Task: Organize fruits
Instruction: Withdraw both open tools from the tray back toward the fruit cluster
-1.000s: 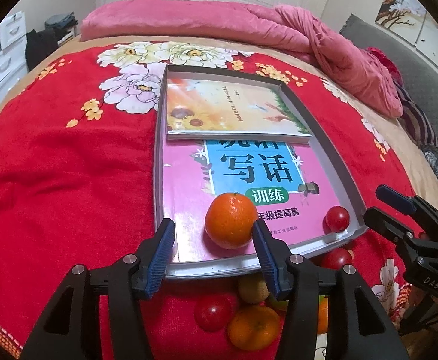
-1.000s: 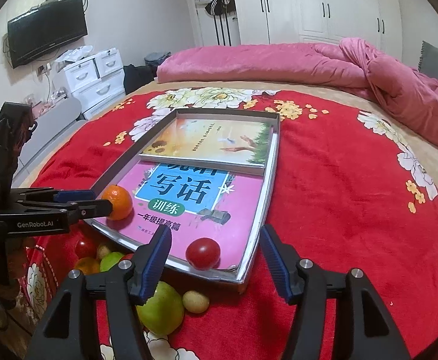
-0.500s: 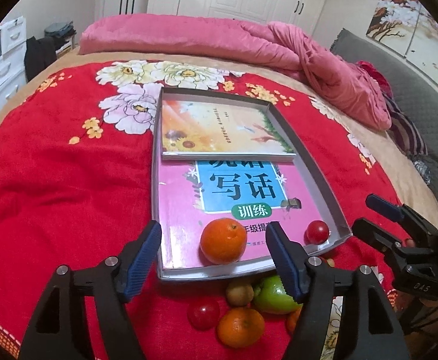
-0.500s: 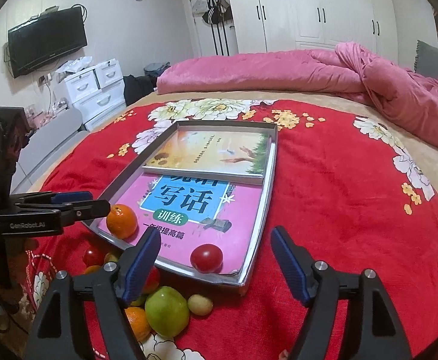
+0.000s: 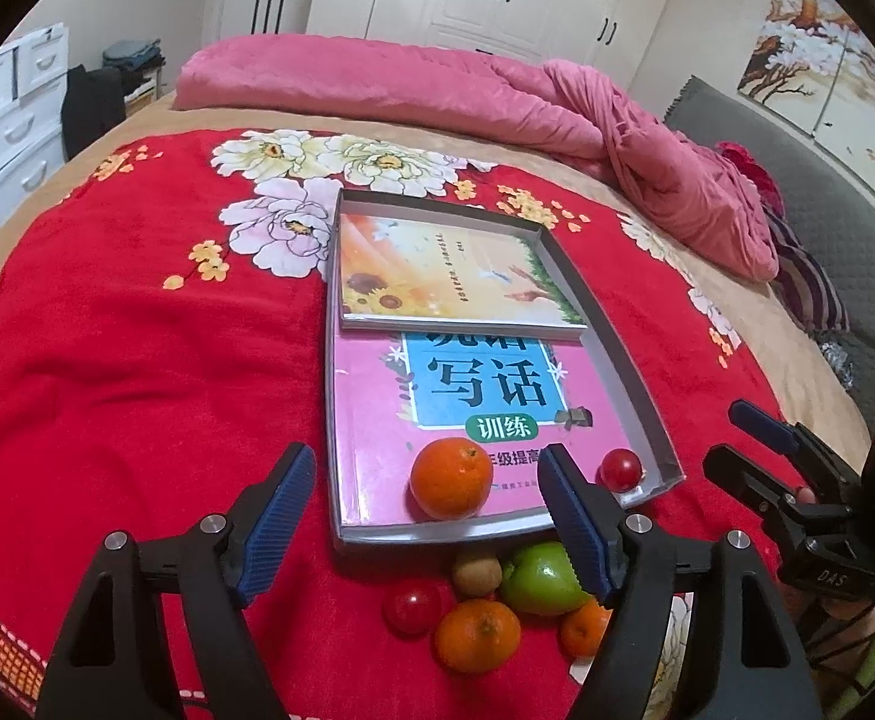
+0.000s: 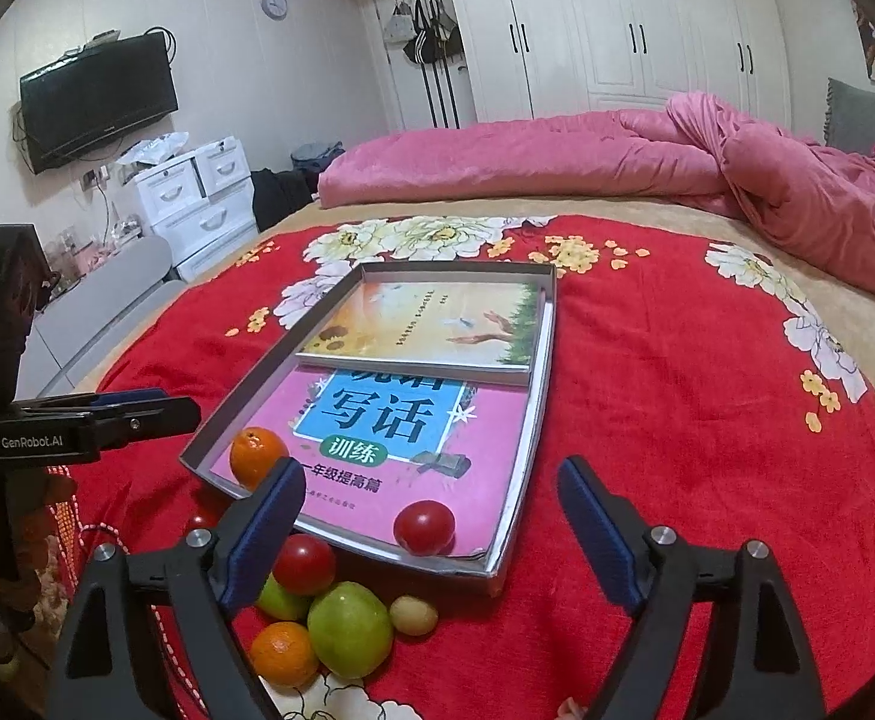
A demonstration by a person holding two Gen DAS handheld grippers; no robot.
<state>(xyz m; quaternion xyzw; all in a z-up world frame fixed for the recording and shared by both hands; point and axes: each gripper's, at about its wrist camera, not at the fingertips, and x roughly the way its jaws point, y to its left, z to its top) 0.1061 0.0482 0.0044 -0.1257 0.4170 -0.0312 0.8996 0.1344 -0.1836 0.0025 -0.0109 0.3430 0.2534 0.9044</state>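
a shallow tray (image 5: 629, 360) lies on the blanket (image 5: 137, 360) that covers the bed (image 6: 857, 324). two books lie in the tray: the lower book (image 5: 377, 420) fills the tray floor, and the upper book (image 5: 437, 276) lies on its far half. an orange (image 5: 451, 477) sits on the lower book at the near edge of the tray. a tomato (image 5: 620, 468) sits to its right in the near right corner. a group of loose fruit (image 5: 497, 594) lies on the blanket just before the near rim of the tray. a rolled quilt (image 5: 437, 84) lies across the bed behind the tray. wardrobes (image 6: 617, 24) stand behind the bed.
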